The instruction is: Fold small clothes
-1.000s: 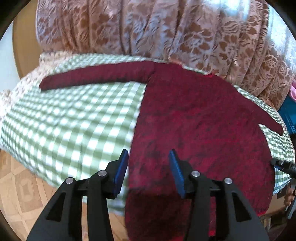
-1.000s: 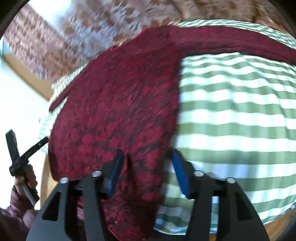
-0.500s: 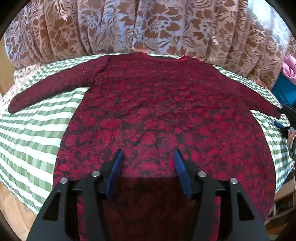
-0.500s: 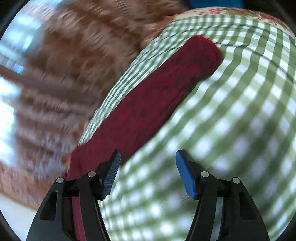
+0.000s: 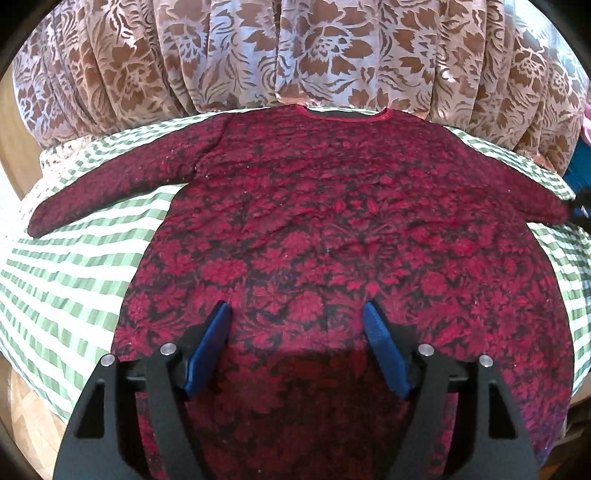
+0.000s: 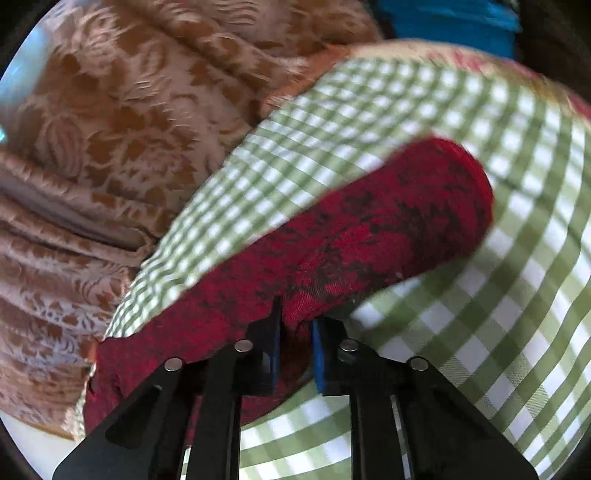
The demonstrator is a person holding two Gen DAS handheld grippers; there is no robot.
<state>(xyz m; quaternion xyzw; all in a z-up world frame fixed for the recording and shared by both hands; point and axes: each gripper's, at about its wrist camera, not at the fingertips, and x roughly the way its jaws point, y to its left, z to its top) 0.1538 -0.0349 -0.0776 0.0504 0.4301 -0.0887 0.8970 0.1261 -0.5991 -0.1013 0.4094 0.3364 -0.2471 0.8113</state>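
A dark red floral top [image 5: 332,229] lies flat on a green-and-white checked bedsheet [image 5: 74,266], neckline at the back and both sleeves spread out. My left gripper [image 5: 297,321] hovers over the lower middle of the top; its jaws are opening and nothing is pinched between the blue pads. In the right wrist view the right sleeve [image 6: 369,229] lies across the sheet [image 6: 498,295]. My right gripper [image 6: 297,325] is shut on that sleeve's near edge, the cloth bunched between its pads. The right gripper's tip [image 5: 578,210] shows at the sleeve end in the left wrist view.
A brown-and-white floral curtain [image 5: 295,55] hangs along the far side of the bed, also seen as the curtain [image 6: 92,129] on the left in the right wrist view. A blue thing [image 6: 450,18] sits past the bed's end. Tiled floor [image 5: 26,406] shows at the lower left.
The left gripper slid from the top's left edge to its middle and its jaws widened. The right gripper swung from the hem out to the right sleeve and closed on it.
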